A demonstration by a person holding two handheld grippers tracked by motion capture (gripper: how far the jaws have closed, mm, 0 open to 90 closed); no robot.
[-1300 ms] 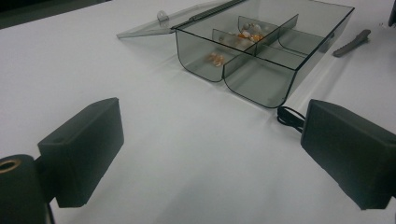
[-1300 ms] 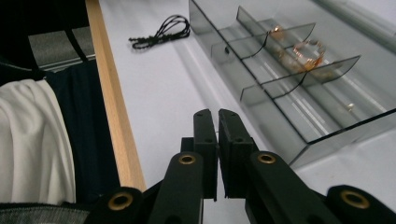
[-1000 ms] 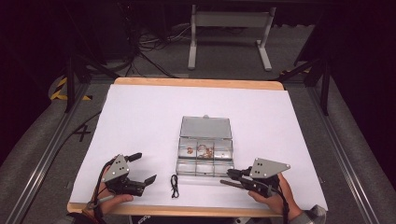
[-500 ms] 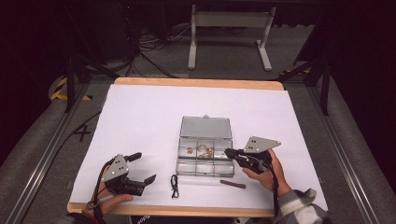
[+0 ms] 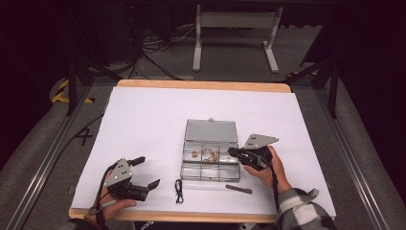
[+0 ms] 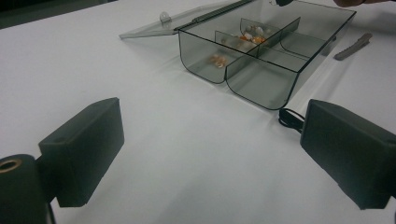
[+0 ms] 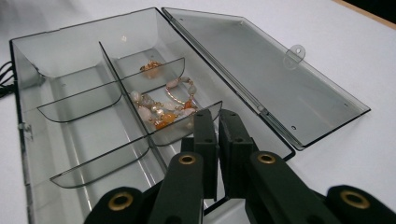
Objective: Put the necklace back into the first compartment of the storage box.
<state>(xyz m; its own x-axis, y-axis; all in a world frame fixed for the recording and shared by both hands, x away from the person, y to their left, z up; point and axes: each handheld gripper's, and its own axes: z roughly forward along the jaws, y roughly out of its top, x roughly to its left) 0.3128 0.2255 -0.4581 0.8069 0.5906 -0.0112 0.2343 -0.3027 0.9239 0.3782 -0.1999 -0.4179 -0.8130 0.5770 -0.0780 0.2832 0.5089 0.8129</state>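
Observation:
A clear compartment box (image 5: pixel 209 173) lies mid-table with its lid (image 5: pixel 210 130) folded open toward the back. A beaded bracelet (image 7: pixel 161 109) and a small orange piece (image 7: pixel 150 66) rest in its compartments. My right gripper (image 5: pixel 232 152) is at the box's right side. In the right gripper view its jaws (image 7: pixel 218 116) are shut with nothing between them, just over the box's edge by the bracelet compartment. My left gripper (image 5: pixel 145 172) rests near the front left, open and empty. In its own view the wide-apart jaws (image 6: pixel 215 114) point at the box (image 6: pixel 259 84).
A black looped cord (image 5: pixel 179 189) lies in front of the box, close to the left gripper's right pad (image 6: pixel 350 149). A dark hair clip (image 5: pixel 238 189) lies at the front right of the box. White paper (image 5: pixel 143 120) covers the wooden table.
My right gripper has moved from the front right of the table up to the box's right side, and the hair clip now lies bare behind it. The left gripper has stayed put.

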